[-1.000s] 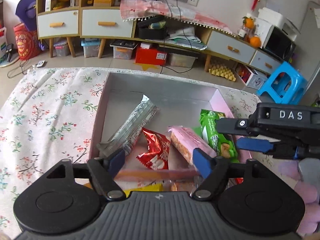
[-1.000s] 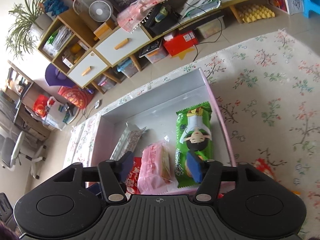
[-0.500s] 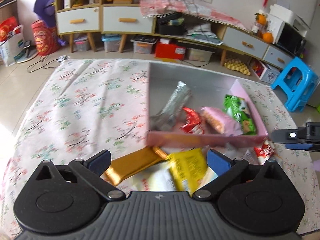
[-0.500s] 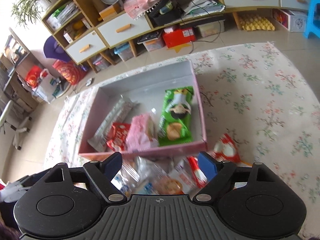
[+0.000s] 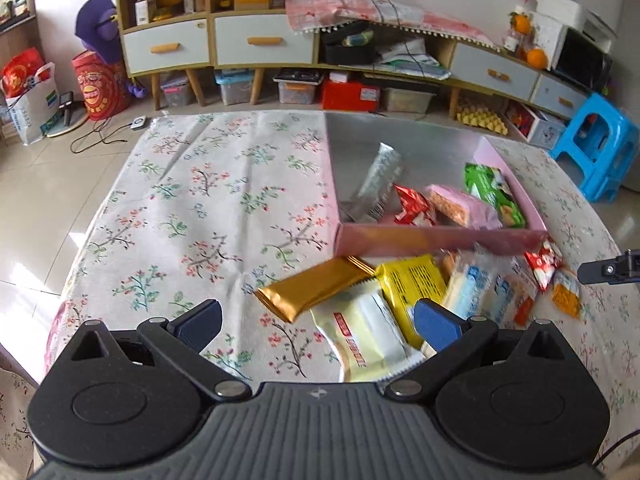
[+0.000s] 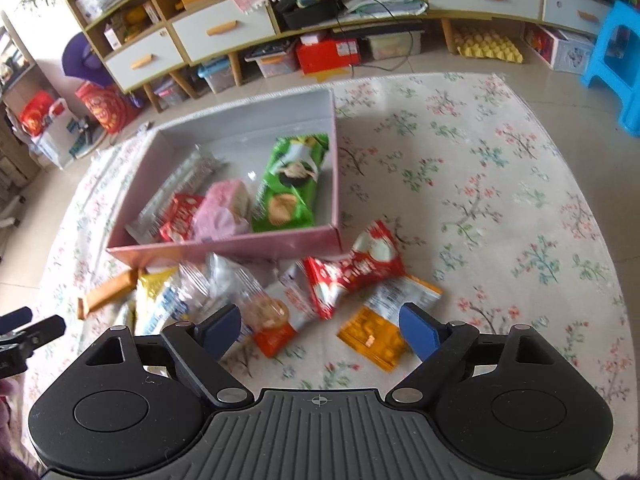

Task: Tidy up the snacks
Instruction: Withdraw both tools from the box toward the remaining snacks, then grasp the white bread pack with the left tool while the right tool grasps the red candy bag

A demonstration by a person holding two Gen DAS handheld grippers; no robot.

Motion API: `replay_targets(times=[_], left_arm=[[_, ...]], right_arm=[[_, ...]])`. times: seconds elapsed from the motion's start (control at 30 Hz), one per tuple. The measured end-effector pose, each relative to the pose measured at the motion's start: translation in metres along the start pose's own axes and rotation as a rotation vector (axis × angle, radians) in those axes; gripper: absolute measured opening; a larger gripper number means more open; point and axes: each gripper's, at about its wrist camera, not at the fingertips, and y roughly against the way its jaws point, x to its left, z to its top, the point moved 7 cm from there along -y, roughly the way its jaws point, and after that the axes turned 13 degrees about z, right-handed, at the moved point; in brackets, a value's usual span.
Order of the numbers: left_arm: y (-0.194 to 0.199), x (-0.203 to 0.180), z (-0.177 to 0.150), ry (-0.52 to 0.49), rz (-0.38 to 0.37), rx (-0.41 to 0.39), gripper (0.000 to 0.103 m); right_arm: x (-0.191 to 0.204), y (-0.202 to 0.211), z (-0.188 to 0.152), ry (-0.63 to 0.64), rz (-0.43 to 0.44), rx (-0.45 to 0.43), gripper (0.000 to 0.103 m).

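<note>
A pink box [image 5: 440, 240] on the floral cloth holds a silver packet [image 5: 380, 176], a red packet [image 5: 412, 208], a pink packet [image 5: 460, 208] and a green packet [image 5: 494, 196]. In front of it lies a loose pile: a gold bar [image 5: 316, 288], a yellow packet [image 5: 412, 280] and a cream packet [image 5: 368, 332]. My left gripper [image 5: 318, 322] hangs open over the cream packet, holding nothing. My right gripper [image 6: 320, 332] is over a red packet [image 6: 356, 268], an orange packet [image 6: 376, 336] and a clear cookie packet [image 6: 264, 312]; its jaws are opening, with nothing gripped.
The floral tablecloth [image 5: 200, 208] covers the table, bare to the left of the box and to its right [image 6: 500, 200]. A blue stool [image 5: 596, 148] stands off the table's far right corner. Low cabinets [image 5: 260, 44] and storage bins line the wall behind.
Both grippers have pulled back from over the box to the loose pile in front of it. Their jaws have spread wider, and the pink and green packets stay in the box.
</note>
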Motion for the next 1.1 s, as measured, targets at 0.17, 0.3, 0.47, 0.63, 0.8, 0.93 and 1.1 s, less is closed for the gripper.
replay_targets(times=[0.17, 0.3, 0.47, 0.63, 0.8, 0.93, 1.1], left_arm=[[-0.004, -0.016, -0.011, -0.044, -0.036, 0.034, 0.102], [-0.007, -0.033, -0.019, -0.039, -0.107, 0.089, 0.100], [-0.012, -0.056, -0.022, -0.083, -0.130, 0.101, 0.092], [-0.013, -0.074, -0.021, -0.111, -0.163, 0.098, 0.083], [-0.015, -0.091, -0.022, -0.158, -0.181, 0.095, 0.067], [-0.018, -0.101, -0.023, -0.177, -0.196, 0.110, 0.053], [-0.018, -0.105, -0.022, -0.189, -0.179, 0.110, 0.050]], right_arm=[[-0.013, -0.001, -0.005, -0.036, -0.027, 0.017, 0.088], [-0.022, -0.002, -0.004, -0.079, -0.031, 0.018, 0.088], [-0.026, -0.010, -0.002, -0.085, -0.032, 0.021, 0.088], [-0.030, -0.023, -0.002, -0.079, -0.033, 0.045, 0.088], [-0.036, -0.033, -0.001, -0.077, -0.030, 0.059, 0.088], [-0.042, -0.041, 0.002, -0.076, -0.032, 0.059, 0.088], [-0.044, -0.050, 0.005, -0.025, -0.026, 0.055, 0.088]])
